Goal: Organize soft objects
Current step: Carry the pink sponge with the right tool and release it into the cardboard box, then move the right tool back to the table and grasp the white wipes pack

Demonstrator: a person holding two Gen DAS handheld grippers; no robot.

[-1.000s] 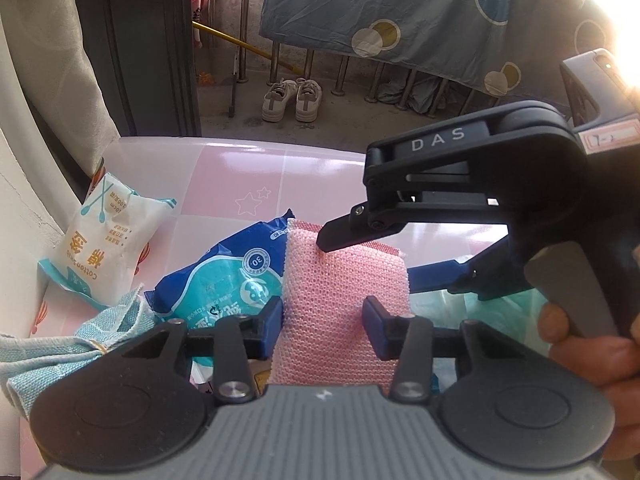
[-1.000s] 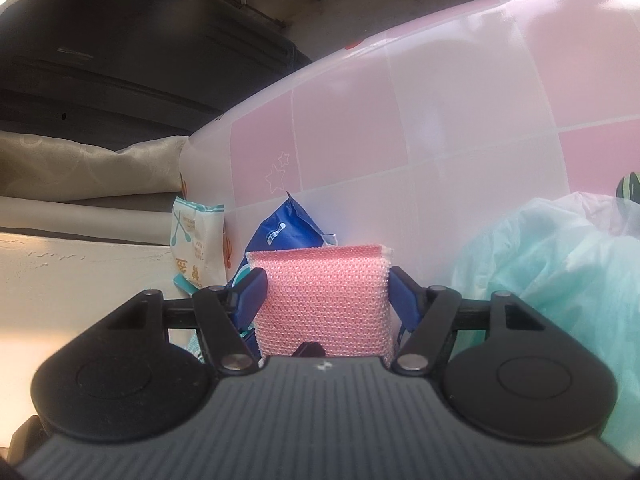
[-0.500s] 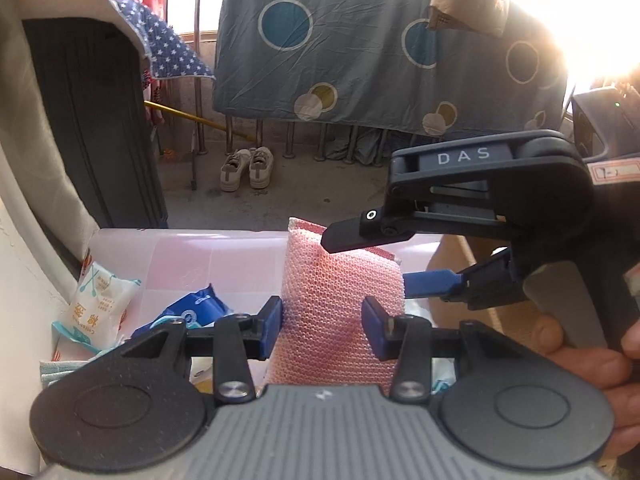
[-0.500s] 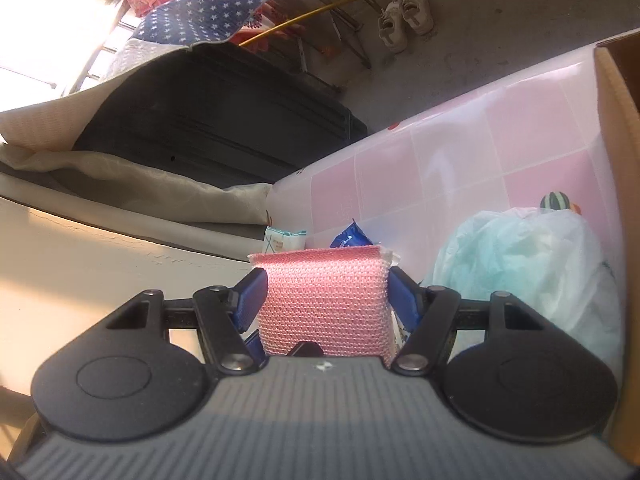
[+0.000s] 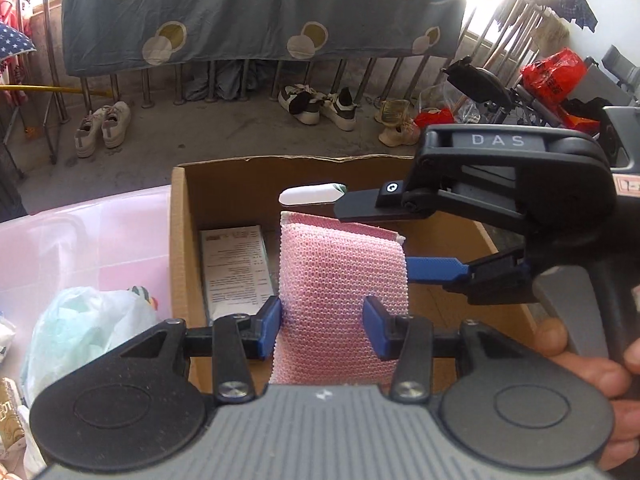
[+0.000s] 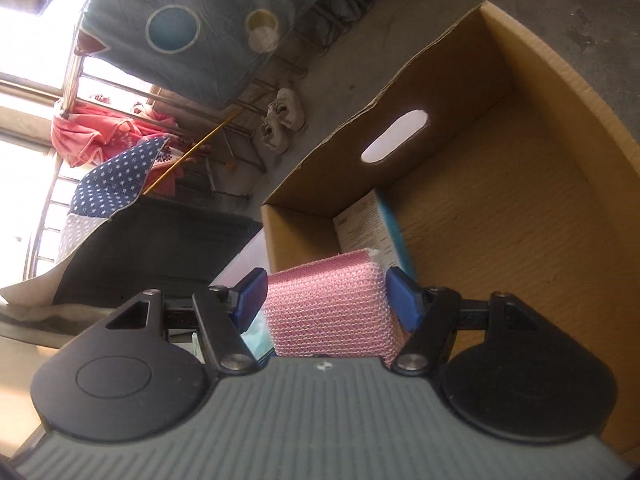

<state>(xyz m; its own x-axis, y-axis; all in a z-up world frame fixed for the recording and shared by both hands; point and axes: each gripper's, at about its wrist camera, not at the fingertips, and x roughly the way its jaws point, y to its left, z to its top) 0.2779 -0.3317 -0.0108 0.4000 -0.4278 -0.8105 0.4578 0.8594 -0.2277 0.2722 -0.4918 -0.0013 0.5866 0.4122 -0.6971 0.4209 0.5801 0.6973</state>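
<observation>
A pink mesh sponge (image 5: 344, 292) is held by both grippers at once. My left gripper (image 5: 323, 325) is shut on its near end. My right gripper (image 6: 326, 300) is shut on its far end (image 6: 332, 308) and shows in the left wrist view (image 5: 404, 236) coming in from the right. The sponge hangs above an open cardboard box (image 5: 224, 184), which also shows in the right wrist view (image 6: 500, 208). A white printed packet (image 5: 234, 268) lies in the box at its left side.
A pale green plastic bag (image 5: 84, 332) lies on the pink tiled table (image 5: 80, 236) left of the box. The box's far wall has a hand slot (image 6: 394, 141). Shoes (image 5: 102, 128) and a hung blue sheet (image 5: 240, 8) are behind.
Both grippers have carried the sponge up off the table and to the right, from above the blue and white packets to above the cardboard box.
</observation>
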